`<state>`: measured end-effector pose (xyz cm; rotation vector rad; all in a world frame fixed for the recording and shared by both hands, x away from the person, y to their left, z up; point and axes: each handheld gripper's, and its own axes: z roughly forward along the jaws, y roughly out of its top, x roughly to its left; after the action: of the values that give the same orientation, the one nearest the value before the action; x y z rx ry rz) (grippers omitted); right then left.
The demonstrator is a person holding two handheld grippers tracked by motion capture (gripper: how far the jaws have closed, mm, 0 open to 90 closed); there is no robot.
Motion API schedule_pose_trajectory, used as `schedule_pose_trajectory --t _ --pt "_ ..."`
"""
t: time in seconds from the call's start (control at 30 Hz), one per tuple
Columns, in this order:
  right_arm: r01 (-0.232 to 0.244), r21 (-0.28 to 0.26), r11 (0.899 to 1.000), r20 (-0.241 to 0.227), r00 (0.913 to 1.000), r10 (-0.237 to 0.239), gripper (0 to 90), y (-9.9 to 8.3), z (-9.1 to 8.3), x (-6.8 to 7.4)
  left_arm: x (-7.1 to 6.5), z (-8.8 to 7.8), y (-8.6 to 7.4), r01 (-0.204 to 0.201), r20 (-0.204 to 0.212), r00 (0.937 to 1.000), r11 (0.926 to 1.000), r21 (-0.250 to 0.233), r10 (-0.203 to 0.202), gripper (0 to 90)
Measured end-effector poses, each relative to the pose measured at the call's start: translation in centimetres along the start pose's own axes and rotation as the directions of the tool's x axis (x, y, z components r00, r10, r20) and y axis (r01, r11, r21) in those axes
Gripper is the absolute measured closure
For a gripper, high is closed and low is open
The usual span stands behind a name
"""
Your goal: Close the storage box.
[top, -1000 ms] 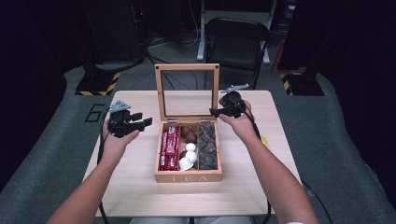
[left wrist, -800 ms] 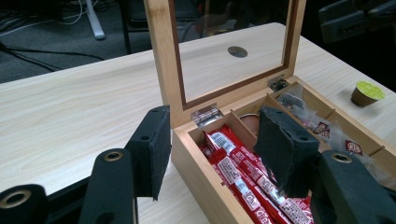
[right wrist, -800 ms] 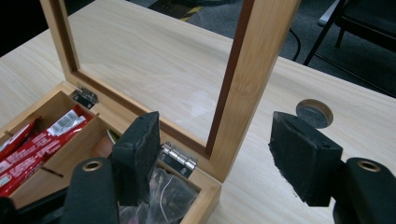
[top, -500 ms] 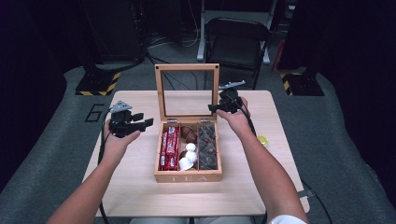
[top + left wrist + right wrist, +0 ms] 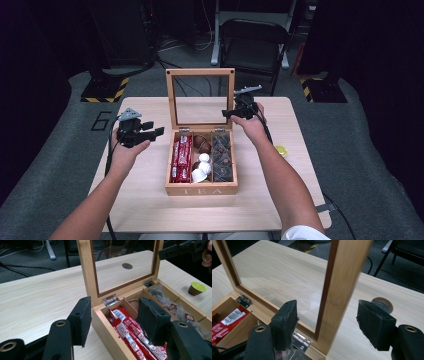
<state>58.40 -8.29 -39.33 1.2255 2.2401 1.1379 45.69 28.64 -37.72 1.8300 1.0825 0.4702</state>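
Note:
A wooden tea box (image 5: 200, 190) stands mid-table with its glass lid (image 5: 200, 72) upright. It holds red packets (image 5: 181, 155), brown and white capsules (image 5: 201, 167) and tea bags (image 5: 221, 155). My right gripper (image 5: 228, 114) is open at the lid's right edge. In the right gripper view the lid's frame post (image 5: 337, 290) stands between the jaws of that gripper (image 5: 328, 325), with a gap on each side. My left gripper (image 5: 155, 130) hovers left of the box, open and holding nothing. In the left gripper view its jaws (image 5: 116, 320) frame the box's near corner (image 5: 105, 325) and the red packets (image 5: 130, 335).
A green-topped capsule (image 5: 281, 150) lies on the table right of the box, also seen as the capsule (image 5: 197, 288) in the left gripper view. A round cable hole (image 5: 383, 303) is in the tabletop behind the lid. A black chair (image 5: 255, 45) stands beyond the table.
The right gripper has shifted a little left, up to the lid's right edge. The left gripper and the box have not moved.

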Motion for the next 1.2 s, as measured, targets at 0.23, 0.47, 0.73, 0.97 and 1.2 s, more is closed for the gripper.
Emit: schedule_pose_trajectory --t 0.23,0.47,0.73,0.97,1.2 --pt "0.019 0.0 1.0 -0.021 0.9996 -0.019 32.6 0.1 0.5 0.5 0.0 0.0 0.0 -0.002 0.0 1.0 1.0 -0.001 0.002 44.9" --pt "0.026 0.011 1.0 -0.019 0.9995 -0.025 32.3 0.6 0.7 0.5 0.3 -0.1 0.0 0.007 0.001 1.0 1.0 -0.003 -0.007 44.9" --pt "0.026 0.007 1.0 -0.008 0.9996 -0.026 40.4 0.9 0.4 0.5 0.5 -0.3 -0.1 0.016 -0.002 0.9999 0.9999 -0.005 -0.016 44.9" --pt "0.021 0.007 1.0 0.011 0.9997 -0.021 59.8 0.9 -0.1 -0.1 0.5 -0.4 0.0 0.016 -0.004 0.9999 0.9998 -0.009 -0.016 44.9" --pt "0.015 0.008 1.0 0.018 0.9997 -0.015 63.7 0.8 -0.3 -0.3 0.6 -0.5 -0.1 0.015 -0.005 0.9999 0.9998 -0.009 -0.015 44.9"
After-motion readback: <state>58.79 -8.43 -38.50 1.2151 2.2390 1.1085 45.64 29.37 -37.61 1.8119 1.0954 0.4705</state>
